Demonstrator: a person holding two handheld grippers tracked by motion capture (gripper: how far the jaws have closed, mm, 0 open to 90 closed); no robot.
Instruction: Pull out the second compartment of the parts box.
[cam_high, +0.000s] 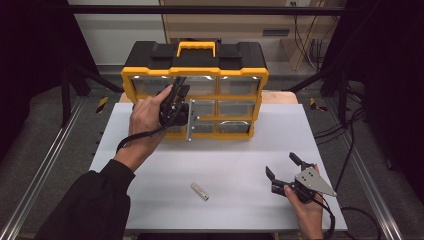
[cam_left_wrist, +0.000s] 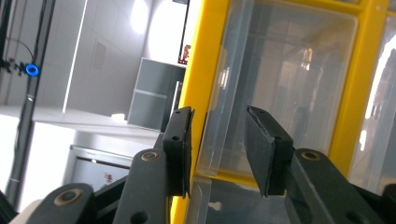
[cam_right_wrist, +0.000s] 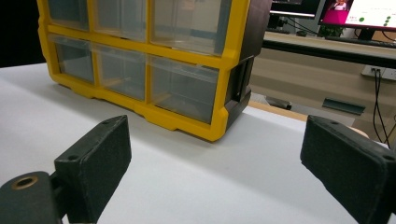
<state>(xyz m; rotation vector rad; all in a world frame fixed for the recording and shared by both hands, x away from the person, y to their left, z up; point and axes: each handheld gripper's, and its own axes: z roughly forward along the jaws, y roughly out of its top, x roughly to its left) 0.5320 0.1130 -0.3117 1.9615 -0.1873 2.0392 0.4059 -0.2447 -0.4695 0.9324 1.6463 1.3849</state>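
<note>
At the far edge of the table (cam_high: 150, 150), a yellow-and-black drawer cabinet (cam_high: 240, 75) stands facing the person, whose left gripper (cam_left_wrist: 219, 149) is raised to its front, jaws partly spread astride the left edge of a clear drawer (cam_left_wrist: 289, 79), pads not visibly pressing. Near the table's right front corner, the right gripper (cam_high: 284, 167) rests with jaws spread wide and empty, a small metal cylinder (cam_high: 199, 191) lying to its left.

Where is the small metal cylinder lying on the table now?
In the high view, the small metal cylinder lies on the white table, near its front edge, between both hands, before the yellow organizer.
</note>
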